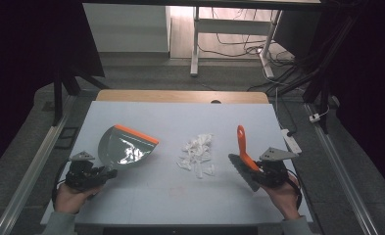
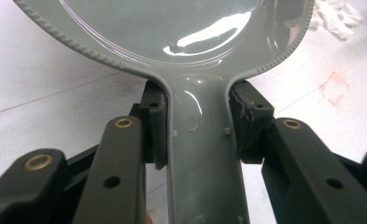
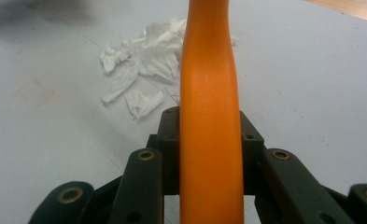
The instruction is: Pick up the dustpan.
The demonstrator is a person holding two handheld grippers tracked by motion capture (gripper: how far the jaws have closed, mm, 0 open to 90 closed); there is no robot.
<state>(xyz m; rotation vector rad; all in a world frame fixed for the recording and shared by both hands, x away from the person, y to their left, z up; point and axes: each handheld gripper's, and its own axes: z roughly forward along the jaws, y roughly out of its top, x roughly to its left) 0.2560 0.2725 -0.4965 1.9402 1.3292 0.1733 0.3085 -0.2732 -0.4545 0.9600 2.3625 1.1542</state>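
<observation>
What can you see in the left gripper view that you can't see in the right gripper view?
The left gripper view looks along the left tongs, shut on the handle of the grey dustpan, whose shiny pan is close up. The right gripper view looks along the right tongs, shut on the brush's orange handle, with a strip of wooden table edge at the top corner. Both show the white table cover and the white paper scraps, a corner of them in the left one.
</observation>
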